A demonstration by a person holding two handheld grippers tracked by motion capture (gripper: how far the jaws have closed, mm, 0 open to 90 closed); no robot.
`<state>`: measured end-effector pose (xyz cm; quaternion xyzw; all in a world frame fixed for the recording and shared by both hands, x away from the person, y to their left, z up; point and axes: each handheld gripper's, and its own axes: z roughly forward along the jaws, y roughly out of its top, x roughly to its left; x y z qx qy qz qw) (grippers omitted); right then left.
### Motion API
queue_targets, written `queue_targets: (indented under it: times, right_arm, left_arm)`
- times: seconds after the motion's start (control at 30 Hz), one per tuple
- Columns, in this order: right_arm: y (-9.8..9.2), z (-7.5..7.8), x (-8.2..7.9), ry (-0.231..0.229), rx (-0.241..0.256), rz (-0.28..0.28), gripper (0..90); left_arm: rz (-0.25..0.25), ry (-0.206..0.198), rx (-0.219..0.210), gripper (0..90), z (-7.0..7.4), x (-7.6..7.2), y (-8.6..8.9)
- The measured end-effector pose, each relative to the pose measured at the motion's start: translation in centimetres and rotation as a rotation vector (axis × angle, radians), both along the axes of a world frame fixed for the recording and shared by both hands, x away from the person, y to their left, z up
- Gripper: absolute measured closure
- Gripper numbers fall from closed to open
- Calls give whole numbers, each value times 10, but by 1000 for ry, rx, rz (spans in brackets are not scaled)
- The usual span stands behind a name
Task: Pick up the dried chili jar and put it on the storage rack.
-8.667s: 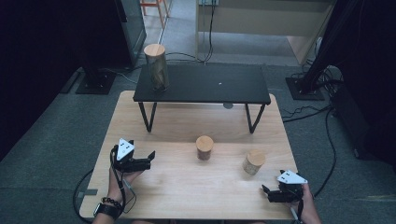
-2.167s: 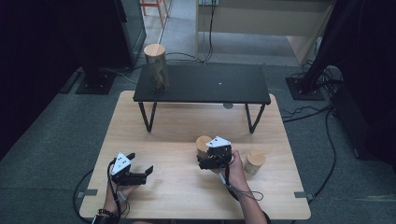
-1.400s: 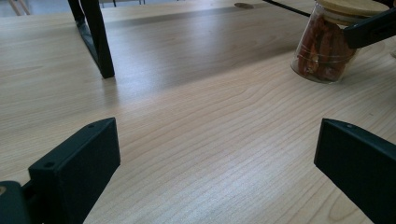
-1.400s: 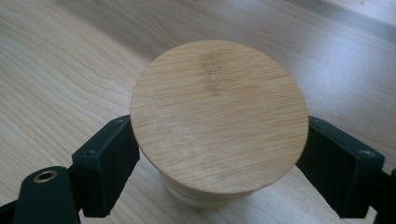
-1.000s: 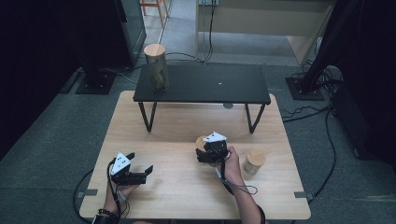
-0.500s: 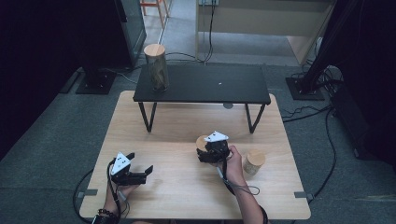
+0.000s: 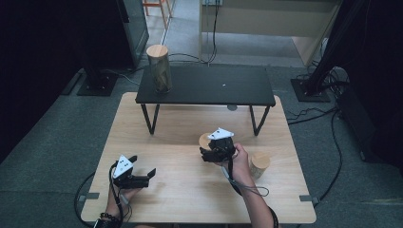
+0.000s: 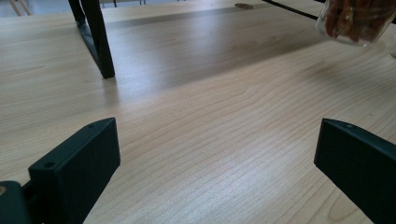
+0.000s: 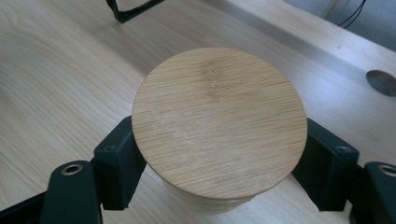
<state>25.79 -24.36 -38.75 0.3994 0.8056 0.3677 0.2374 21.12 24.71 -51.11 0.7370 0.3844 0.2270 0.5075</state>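
The high view looks down and forward over the counter [image 7: 180, 190]; the 2 gripper views sit close above it.

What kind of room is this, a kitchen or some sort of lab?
Probably a lab or recording studio, not a kitchen: a bare wooden table on grey carpet, cables trailing across the floor, black stands at the sides, and a person working hand-held grippers, the right gripper around a bamboo-lidded jar.

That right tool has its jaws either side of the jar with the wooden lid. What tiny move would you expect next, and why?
Probably a straight lift. The right tool has a jaw against each side of the bamboo-lidded jar, just under the lid, so the grip looks set. In the left gripper view the jar's base seems slightly off the wooden table already. The left tool sits open, apart.
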Motion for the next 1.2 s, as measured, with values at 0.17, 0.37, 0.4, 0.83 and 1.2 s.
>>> queue_targets:
  times: [0.17, 0.37, 0.4, 0.83, 1.2]
  right_arm:
    - [-1, 20, -2, -17, 8, 13, 256]
    - [5, 42, -1, -22, -10, 31, 256]
    - [4, 45, 0, -20, -7, 35, 256]
    - [5, 86, 5, -34, -17, 47, 256]
    - [6, 111, 12, -44, -22, 49, 256]
  left_arm:
    - [1, 0, -4, 3, 0, 0, 0]
    - [-1, 0, 2, 3, 0, 0, 0]
    - [-1, 0, 3, 3, 0, 0, 0]
    - [-6, 1, 8, 3, 1, 0, 0]
    - [-6, -3, 14, 3, 1, 0, -1]
